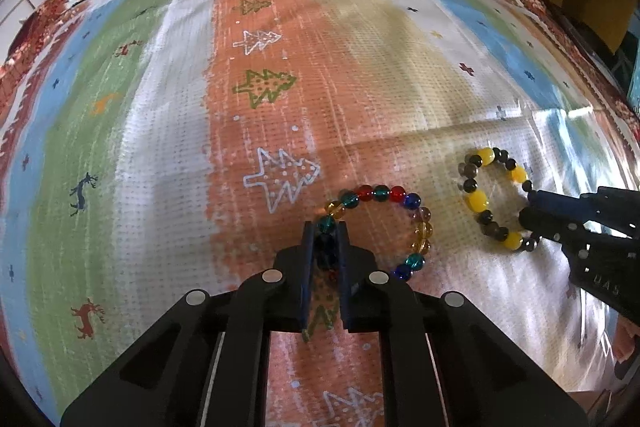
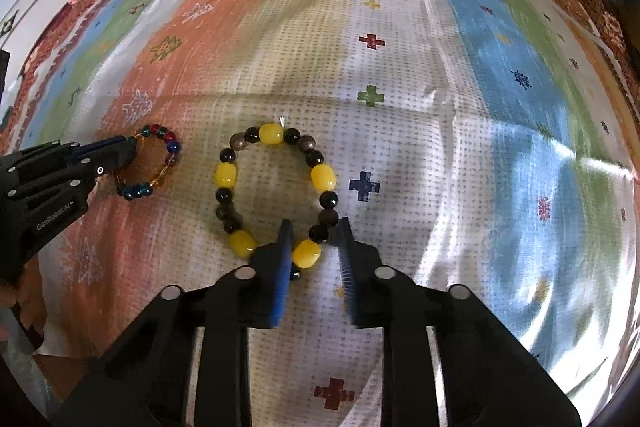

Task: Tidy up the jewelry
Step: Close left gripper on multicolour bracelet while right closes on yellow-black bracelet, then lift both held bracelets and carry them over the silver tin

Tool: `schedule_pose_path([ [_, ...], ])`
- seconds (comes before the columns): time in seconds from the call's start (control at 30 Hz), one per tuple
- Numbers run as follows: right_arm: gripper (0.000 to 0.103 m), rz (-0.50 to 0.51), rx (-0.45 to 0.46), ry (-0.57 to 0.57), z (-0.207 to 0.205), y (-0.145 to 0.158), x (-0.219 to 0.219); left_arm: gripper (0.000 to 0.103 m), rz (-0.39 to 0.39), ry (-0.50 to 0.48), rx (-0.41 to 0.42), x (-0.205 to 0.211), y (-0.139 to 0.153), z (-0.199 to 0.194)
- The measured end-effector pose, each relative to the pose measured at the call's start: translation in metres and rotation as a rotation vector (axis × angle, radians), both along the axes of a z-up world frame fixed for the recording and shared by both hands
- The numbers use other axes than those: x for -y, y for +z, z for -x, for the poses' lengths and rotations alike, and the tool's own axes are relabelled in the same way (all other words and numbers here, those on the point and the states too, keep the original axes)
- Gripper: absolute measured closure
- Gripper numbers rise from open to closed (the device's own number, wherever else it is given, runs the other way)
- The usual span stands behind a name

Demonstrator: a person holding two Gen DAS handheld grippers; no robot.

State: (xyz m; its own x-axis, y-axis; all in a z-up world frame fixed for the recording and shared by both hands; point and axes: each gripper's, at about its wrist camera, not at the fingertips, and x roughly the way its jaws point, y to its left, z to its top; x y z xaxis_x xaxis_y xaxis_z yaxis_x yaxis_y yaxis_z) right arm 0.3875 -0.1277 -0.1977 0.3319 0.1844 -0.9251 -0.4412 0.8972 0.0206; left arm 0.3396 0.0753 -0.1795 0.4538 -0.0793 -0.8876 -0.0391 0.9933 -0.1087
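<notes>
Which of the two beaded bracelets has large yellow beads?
The yellow-and-black beaded bracelet at the right gripper; the multicoloured glass bead bracelet in the left gripper has small translucent beads.

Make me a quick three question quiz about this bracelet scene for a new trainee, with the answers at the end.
1. True or false: the left gripper is closed on the multicolored bracelet.
2. Which bracelet sits at the right gripper? A) the red and blue one B) the yellow and black bracelet C) a silver chain
3. Fill in: both bracelets lie on a patterned ____.

Key:
1. True; its fingers pinch the beads on the near-left side of the loop.
2. B; the fingers straddle the near beads of the loop, and the gap between them looks wider than the beads.
3. Cloth, striped orange, white, blue and green with tree and cross motifs.
</notes>
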Motion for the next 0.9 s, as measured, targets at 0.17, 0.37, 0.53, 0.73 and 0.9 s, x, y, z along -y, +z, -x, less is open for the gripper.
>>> schedule_pose_path([
  [0.17,0.09,-0.01,-0.006,0.004,0.001,0.002,0.002,0.094,0.009,0.0,0.008,-0.001,0.006,0.005],
  [0.37,0.091,-0.028,0.008,0.014,0.005,0.01,0.003,0.094,0.03,0.004,0.045,-0.001,0.02,0.011],
  [0.53,0.091,-0.042,0.026,0.021,0.008,0.019,0.002,0.094,0.044,0.006,0.064,0.001,0.03,0.015],
  [0.73,0.091,-0.042,0.055,0.028,0.015,0.029,0.003,0.094,0.051,0.007,0.086,0.001,0.041,0.022],
  [0.9,0.091,-0.057,0.079,0.025,0.023,0.039,0.006,0.094,0.059,0.013,0.109,0.001,0.05,0.028],
])
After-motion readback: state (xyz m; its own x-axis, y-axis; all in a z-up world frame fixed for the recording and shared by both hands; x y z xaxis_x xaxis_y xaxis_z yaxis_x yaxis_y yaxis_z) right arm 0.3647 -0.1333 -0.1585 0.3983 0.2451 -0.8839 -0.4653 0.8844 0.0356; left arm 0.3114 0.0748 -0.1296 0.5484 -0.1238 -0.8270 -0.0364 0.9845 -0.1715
